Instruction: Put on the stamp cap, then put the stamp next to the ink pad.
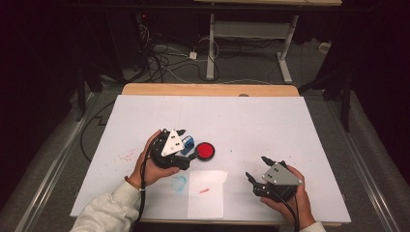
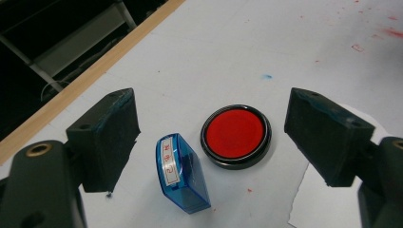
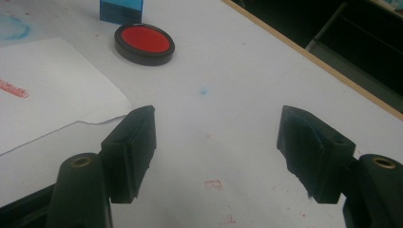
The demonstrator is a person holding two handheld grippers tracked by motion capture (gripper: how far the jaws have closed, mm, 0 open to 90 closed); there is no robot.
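Now I keep the left hand-held gripper (image 2: 209, 142) open, straddling the blue stamp (image 2: 182, 173), lying at 8 o'clock beside the red ink pad (image 2: 236, 135); centre it before closing; the right hand-held gripper (image 3: 216, 152) waits open, empty

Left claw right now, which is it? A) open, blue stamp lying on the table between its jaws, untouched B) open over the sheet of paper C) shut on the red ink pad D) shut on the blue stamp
A: in the left gripper view the left claw has its jaws spread wide, and the blue stamp lies on the table beside the red ink pad, clear of both.
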